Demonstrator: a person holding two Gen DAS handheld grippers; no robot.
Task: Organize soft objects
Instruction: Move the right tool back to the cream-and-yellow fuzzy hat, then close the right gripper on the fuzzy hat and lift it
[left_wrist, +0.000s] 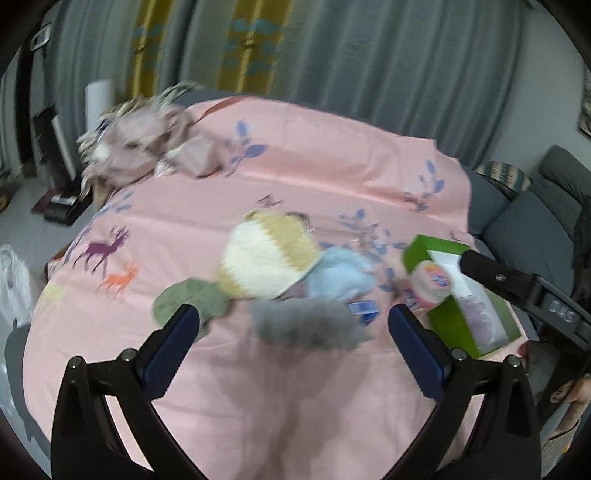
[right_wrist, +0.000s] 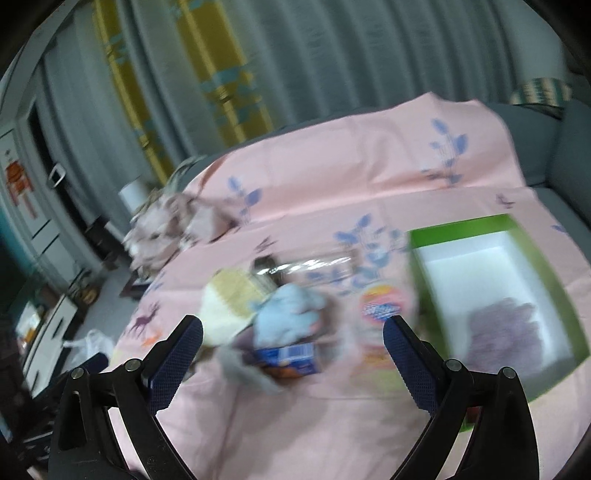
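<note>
Soft things lie in a cluster on a pink printed cloth (left_wrist: 295, 387): a cream-and-tan knitted hat (left_wrist: 267, 256), a light blue plush (left_wrist: 340, 275), a grey furry piece (left_wrist: 308, 323) and a green knitted piece (left_wrist: 192, 301). My left gripper (left_wrist: 293, 325) is open just short of the grey piece, nothing between its fingers. A green box (right_wrist: 491, 299) with a white inside holds a purple fuzzy item (right_wrist: 504, 332). My right gripper (right_wrist: 293, 332) is open above the cloth, in line with the blue plush (right_wrist: 286, 315) and a small blue carton (right_wrist: 290, 356). Both views are blurred.
A round pink-and-white tub (left_wrist: 434, 282) sits by the green box (left_wrist: 461, 295). A heap of mauve fabric (left_wrist: 147, 144) lies at the far left of the cloth. Grey sofa cushions (left_wrist: 524, 229) are at the right, curtains (left_wrist: 332, 48) behind, a white bag (left_wrist: 13, 288) on the floor.
</note>
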